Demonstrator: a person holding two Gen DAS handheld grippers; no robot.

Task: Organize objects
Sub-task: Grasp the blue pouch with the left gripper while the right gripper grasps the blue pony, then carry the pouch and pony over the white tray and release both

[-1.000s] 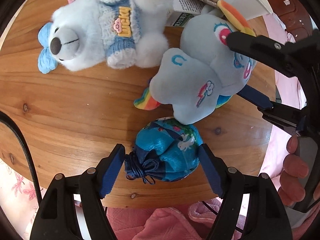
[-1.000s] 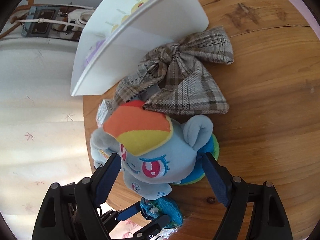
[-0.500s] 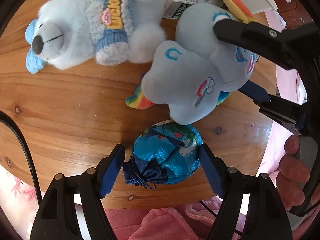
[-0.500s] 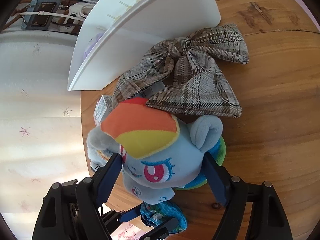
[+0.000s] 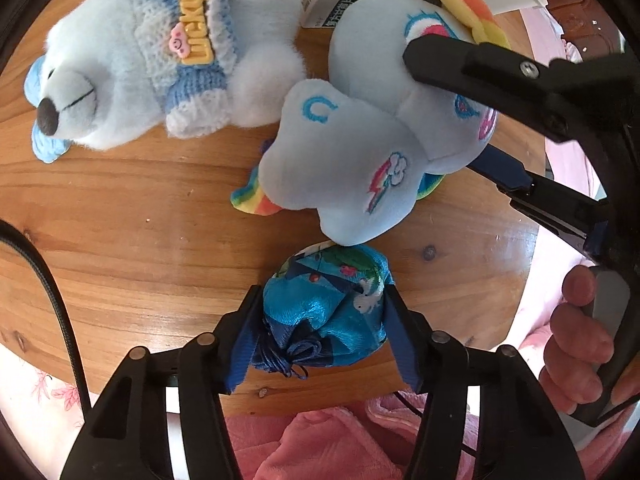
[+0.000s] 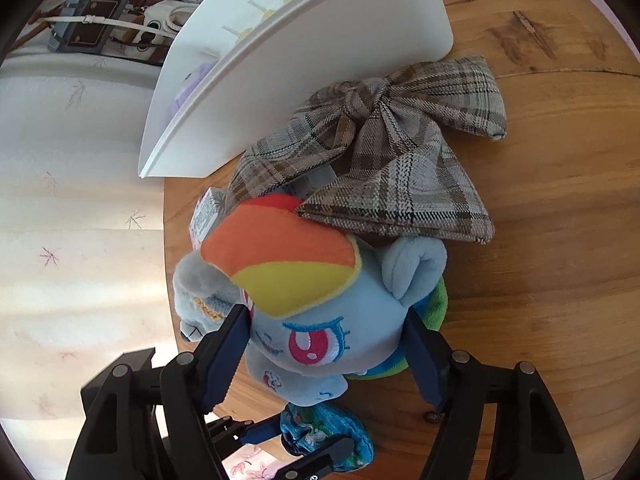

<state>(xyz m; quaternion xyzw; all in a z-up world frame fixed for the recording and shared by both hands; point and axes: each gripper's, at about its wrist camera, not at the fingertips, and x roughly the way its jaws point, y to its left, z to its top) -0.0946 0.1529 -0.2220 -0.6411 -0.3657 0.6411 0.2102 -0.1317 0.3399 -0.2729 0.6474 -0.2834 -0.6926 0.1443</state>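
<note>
On the round wooden table (image 5: 120, 216), a fluffy white bear (image 5: 132, 60) in a ribbed blue knit sweater lies at the left. Right of it lies a smooth, pale-blue plush pony (image 5: 360, 152) with a rainbow tail and an orange-yellow mane. Nearer the table edge sits a shiny blue satin pouch (image 5: 332, 312), round and tied with a dark cord.

The left gripper (image 5: 320, 332) is closing on the pouch; both blue pads touch its sides.

In the right wrist view, a white plastic bin (image 6: 304, 64) stands behind a woven plaid bow (image 6: 380, 160). The right gripper (image 6: 326, 356) straddles the pony's head, jaws fairly wide and closing, both pads against the plush.
</note>
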